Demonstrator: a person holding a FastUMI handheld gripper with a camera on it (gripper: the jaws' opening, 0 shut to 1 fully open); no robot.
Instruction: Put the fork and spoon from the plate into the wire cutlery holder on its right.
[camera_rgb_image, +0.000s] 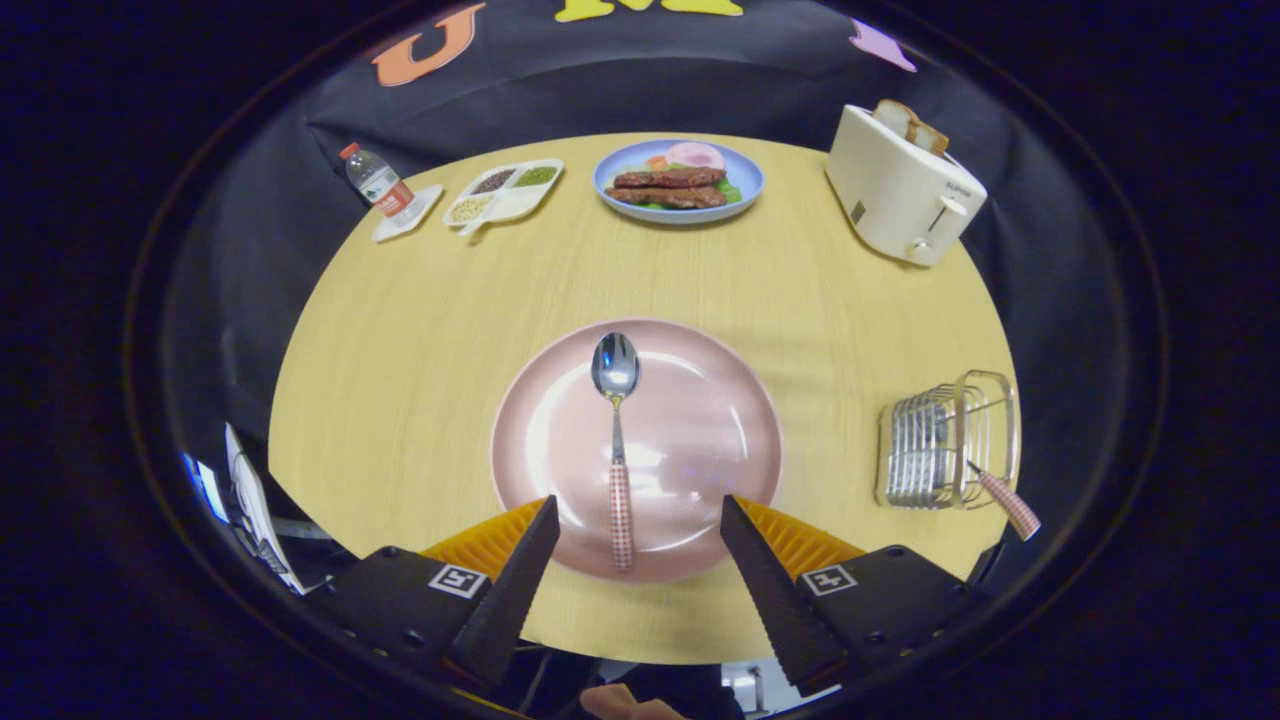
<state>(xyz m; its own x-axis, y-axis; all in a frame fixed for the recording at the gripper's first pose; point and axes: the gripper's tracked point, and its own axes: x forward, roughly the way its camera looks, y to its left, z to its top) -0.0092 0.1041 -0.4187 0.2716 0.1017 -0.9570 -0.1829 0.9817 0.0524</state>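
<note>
On the pink plate (700, 420) the spoon (617, 440) lies, handle toward the near side, between the fingers of the gripper (640, 525), which is spread wide and grips nothing. Right of the plate, the holder (945, 440) contains the fork (1005, 500), handle sticking out.

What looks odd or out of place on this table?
Nothing is spilled or broken. One checked handle leans tilted out of the wire holder. The spoon lies on the plate, between the open gripper fingers.
</note>
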